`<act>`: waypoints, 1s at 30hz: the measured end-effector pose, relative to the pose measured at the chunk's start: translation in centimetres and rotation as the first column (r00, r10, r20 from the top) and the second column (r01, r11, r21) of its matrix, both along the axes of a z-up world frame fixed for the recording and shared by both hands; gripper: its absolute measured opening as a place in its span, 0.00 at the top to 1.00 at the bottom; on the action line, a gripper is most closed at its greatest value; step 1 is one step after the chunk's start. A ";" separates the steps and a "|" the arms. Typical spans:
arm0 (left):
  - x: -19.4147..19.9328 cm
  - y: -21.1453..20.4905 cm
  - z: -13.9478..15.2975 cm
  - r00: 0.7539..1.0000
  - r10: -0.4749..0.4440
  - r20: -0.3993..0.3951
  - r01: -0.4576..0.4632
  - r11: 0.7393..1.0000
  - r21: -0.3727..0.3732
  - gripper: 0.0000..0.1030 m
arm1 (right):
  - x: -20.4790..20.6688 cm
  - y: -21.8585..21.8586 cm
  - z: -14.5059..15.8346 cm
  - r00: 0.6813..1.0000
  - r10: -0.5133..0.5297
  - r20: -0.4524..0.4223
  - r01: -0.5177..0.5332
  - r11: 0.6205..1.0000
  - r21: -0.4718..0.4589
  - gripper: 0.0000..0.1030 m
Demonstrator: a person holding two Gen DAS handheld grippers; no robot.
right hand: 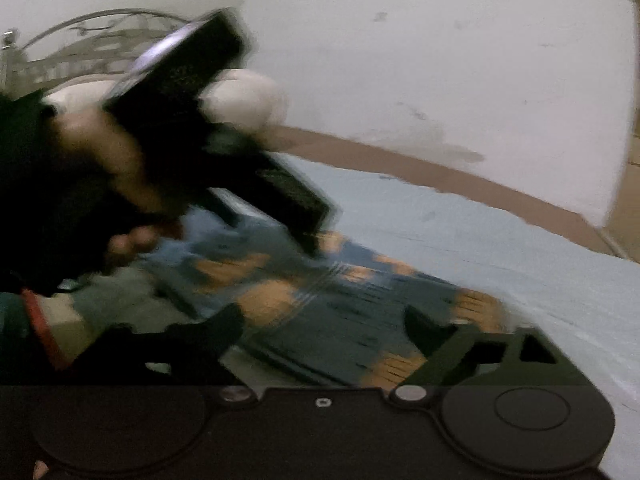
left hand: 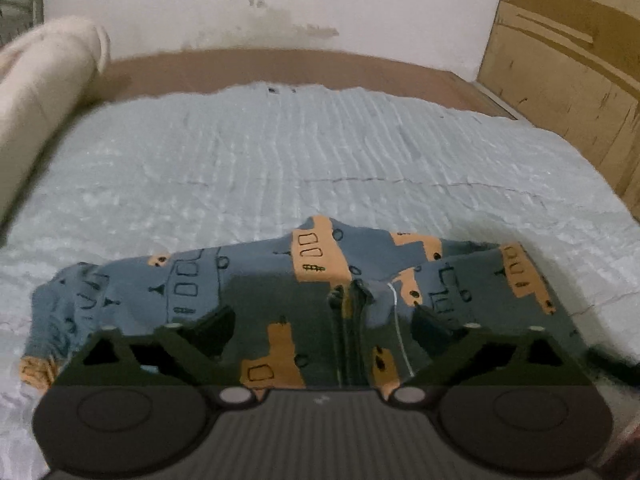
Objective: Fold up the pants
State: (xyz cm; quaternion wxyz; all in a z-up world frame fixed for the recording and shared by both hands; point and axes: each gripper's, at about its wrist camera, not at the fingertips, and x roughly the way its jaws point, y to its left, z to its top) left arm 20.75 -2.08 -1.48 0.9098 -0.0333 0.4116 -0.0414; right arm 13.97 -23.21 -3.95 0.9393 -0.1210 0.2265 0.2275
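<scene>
One pair of pants [left hand: 248,300], lying bunched on the bed, near its front edge. Soft knit-looking fabric, slate blue with orange blocky patches and thin black line drawings (windows, small ovals). Central seam ridge and one thin white thread [left hand: 398,320] run down the middle. One orange cuff [left hand: 34,372] shows at the left end

One bedspread [left hand: 280,152]: pale blue, quilted in fine parallel ribs, lightly creased. Brown mattress edge [left hand: 280,68] beyond it. One cream bolster pillow [left hand: 44,76], rolled cylinder, at the far left. Whitewashed wall [left hand: 280,0], stained and flaking. Wood-grain panel [left hand: 568,72] at the right. Curved metal bedstead [right hand: 80,40] visible in the right wrist view

Two grippers. Left gripper [left hand: 324,320]: fingers spread wide, over the pants, nothing pinched between them. Right gripper [right hand: 324,324]: fingers likewise spread, pants below and between them, not gripped. Right wrist view is motion-blurred; it shows the other gripper's dark body held in a hand [right hand: 108,160]

No readable writing, brand or label anywhere
</scene>
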 end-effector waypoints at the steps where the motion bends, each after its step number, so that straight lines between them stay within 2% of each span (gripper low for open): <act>1: -0.3 -0.4 -0.3 1.000 -0.001 0.002 0.001 1.000 0.013 0.01 | 0.1 -1.2 0.0 0.999 -0.034 0.001 0.034 0.999 0.006 0.02; 4: -1.1 -1.3 -1.5 1.000 -0.010 -0.009 0.010 0.998 0.066 0.01 | 1.2 -4.1 -0.4 0.992 -0.126 -0.017 0.126 0.992 -0.002 0.01; 6: -1.6 -1.8 -2.6 1.000 -0.003 -0.008 0.004 0.992 0.128 0.01 | 2.0 -5.4 -0.9 0.981 -0.191 -0.024 0.190 0.981 -0.036 0.01; 8: -2.4 -1.4 -3.2 1.000 0.012 0.023 -0.015 0.993 0.117 0.01 | 2.7 -6.4 -1.5 0.967 -0.253 -0.015 0.251 0.966 -0.066 0.01; 12: -3.5 -0.1 -3.7 0.999 0.035 0.031 -0.036 0.998 0.050 0.01 | 3.6 -7.9 -3.0 0.937 -0.350 -0.020 0.343 0.926 -0.157 0.01; 15: -3.7 0.5 -3.2 0.999 0.043 0.026 -0.045 0.997 0.058 0.01 | 3.5 -9.0 -3.0 0.933 -0.358 -0.028 0.352 0.927 -0.127 0.01; 17: -3.3 0.5 -2.7 0.997 0.065 0.034 -0.067 0.996 0.057 0.00 | 3.8 -9.0 -2.5 0.939 -0.343 -0.002 0.341 0.933 -0.119 0.01; 21: -1.2 -0.4 -2.3 0.991 0.096 0.088 -0.104 0.991 0.083 0.00 | 7.0 -7.9 -1.5 0.952 -0.305 0.039 0.307 0.944 -0.123 0.01; 23: 0.1 -0.7 -2.8 0.990 0.117 0.082 -0.125 0.987 0.099 0.00 | 9.3 -6.9 -1.6 0.960 -0.273 0.058 0.279 0.948 -0.155 0.01; 25: 1.5 -0.8 -3.4 0.988 0.144 0.060 -0.150 0.983 0.105 0.00 | 11.6 -6.0 -2.2 0.963 -0.267 0.044 0.271 0.938 -0.218 0.01; 27: 2.3 -0.4 -3.8 0.986 0.164 0.033 -0.166 0.983 0.073 0.00 | 14.2 -5.7 -3.1 0.959 -0.284 0.017 0.278 0.923 -0.265 0.01; 30: 2.4 0.0 -4.1 0.985 0.171 0.017 -0.172 0.984 0.052 0.00 | 16.6 -6.5 -3.7 0.948 -0.314 -0.045 0.292 0.920 -0.261 0.01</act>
